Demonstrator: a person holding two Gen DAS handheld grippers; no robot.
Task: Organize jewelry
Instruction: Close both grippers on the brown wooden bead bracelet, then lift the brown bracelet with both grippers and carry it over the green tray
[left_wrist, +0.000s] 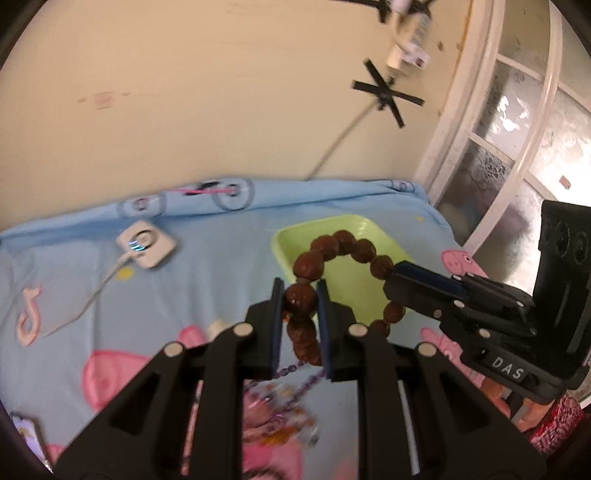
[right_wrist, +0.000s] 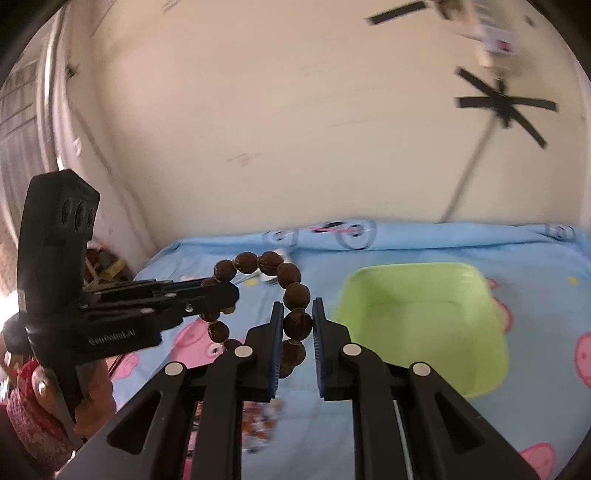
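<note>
The bed (left_wrist: 92, 266), covered in a blue cartoon-pig sheet, is filling the lower half of both views and is carrying everything here. Toward its far side a shallow green tray (right_wrist: 476, 343) is sitting open side up, most likely the place the jewelry is meant to end up.

The left gripper (left_wrist: 300, 306) is holding its jaws clamped on one bead of a brown bead bracelet (left_wrist: 340, 240), and the right gripper (right_wrist: 297, 325) is gripping a bead on the opposite side of the same loop. Sharing the loop this way is probably keeping it spread and under control while it is being carried. The bracelet is hanging in the air between the two grippers, above the sheet and just short of the tray, touching neither. Its ring is standing roughly upright, with the long axis running from one gripper across to the other and the arched top rising toward the wall.

Below the left gripper a thin purple beaded chain (left_wrist: 295, 391) is lying on the sheet, blurred. A small white charger (left_wrist: 146, 243) is resting near the wall.
</note>
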